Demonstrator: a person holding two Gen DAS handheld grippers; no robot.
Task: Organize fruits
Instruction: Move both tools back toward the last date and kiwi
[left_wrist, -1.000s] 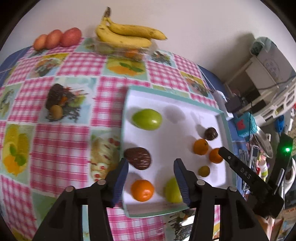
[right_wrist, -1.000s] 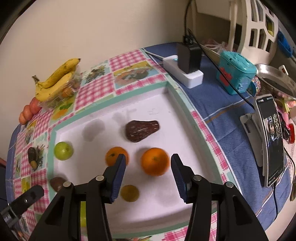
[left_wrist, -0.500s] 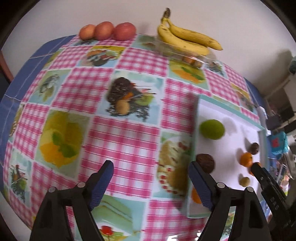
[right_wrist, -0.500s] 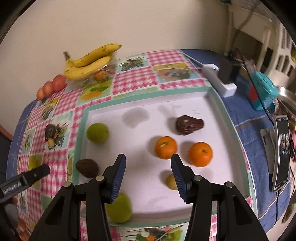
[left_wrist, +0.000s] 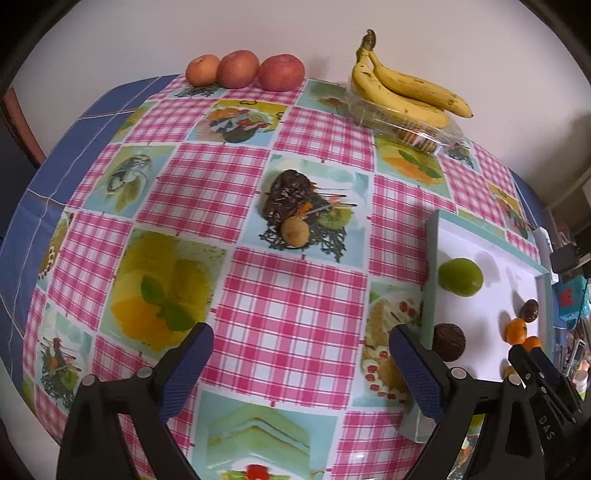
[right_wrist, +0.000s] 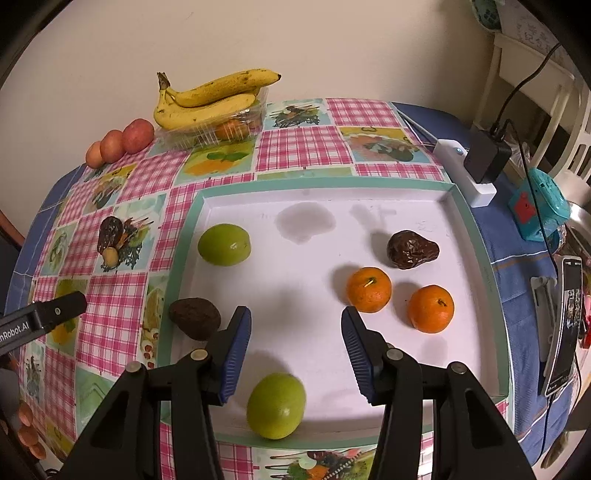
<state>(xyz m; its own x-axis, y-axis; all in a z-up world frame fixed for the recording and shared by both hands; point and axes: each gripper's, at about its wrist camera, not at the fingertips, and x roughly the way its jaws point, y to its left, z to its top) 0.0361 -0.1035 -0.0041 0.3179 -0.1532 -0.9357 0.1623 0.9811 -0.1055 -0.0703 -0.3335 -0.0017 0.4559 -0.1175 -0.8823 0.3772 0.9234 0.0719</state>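
The desk (left_wrist: 288, 295) is wearing a pink checked cloth with fruit prints, giving one broad surface for sorting. On its right part a white tray (right_wrist: 369, 192) with a green rim is serving as the collecting place, its raised edge likely keeping round fruit from rolling off.

Against the wall the bananas (right_wrist: 210, 99) are lying on a clear box, and three apples (left_wrist: 243, 68) are sitting in a row beside them, well apart from the tray and seemingly not yet gathered.

In the tray, two green fruits (right_wrist: 224, 244) are resting toward the left and near sides, two avocados (right_wrist: 412, 249) are lying far apart, and two oranges (right_wrist: 368, 290) are sitting just beside each other, which looks like the start of grouping by kind.

The right tongs (right_wrist: 295, 347) are hanging released over the tray's near middle, grasping nothing. The left tongs (left_wrist: 299, 373) are gaping wide and empty over the cloth, left of the tray.

A small brownish fruit (left_wrist: 294, 231) is sitting alone on the cloth; the left tongs are pointing roughly its way, so it is probably the next pick.
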